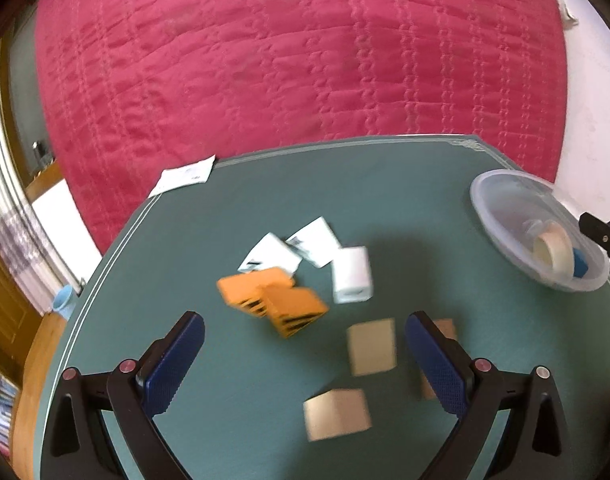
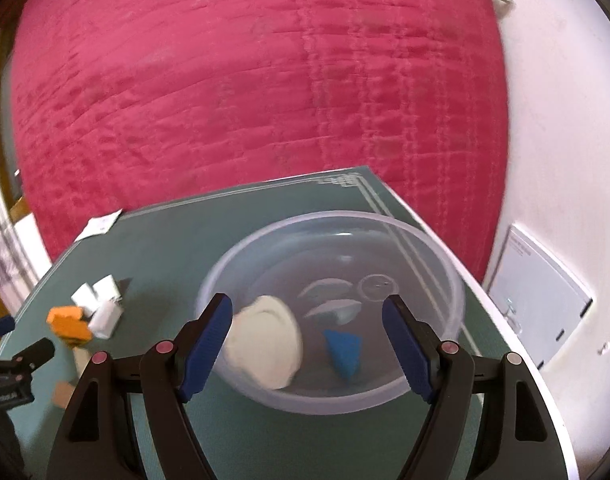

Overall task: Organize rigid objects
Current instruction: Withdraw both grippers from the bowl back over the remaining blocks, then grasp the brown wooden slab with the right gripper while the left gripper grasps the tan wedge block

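Presently the tape roll [image 2: 265,342] stands on edge inside the clear bowl [image 2: 437,380], beside a blue wedge [image 2: 345,352]. Right gripper [image 2: 307,344] hangs over the bowl, fingers spread, empty. Left gripper [image 1: 305,360], likewise spread and empty, tilts down over the tan blocks [image 1: 372,346].

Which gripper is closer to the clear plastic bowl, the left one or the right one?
Right. The right gripper hangs open just above the clear plastic bowl. The left gripper is open over the small boxes, with the bowl away toward the table's edge.
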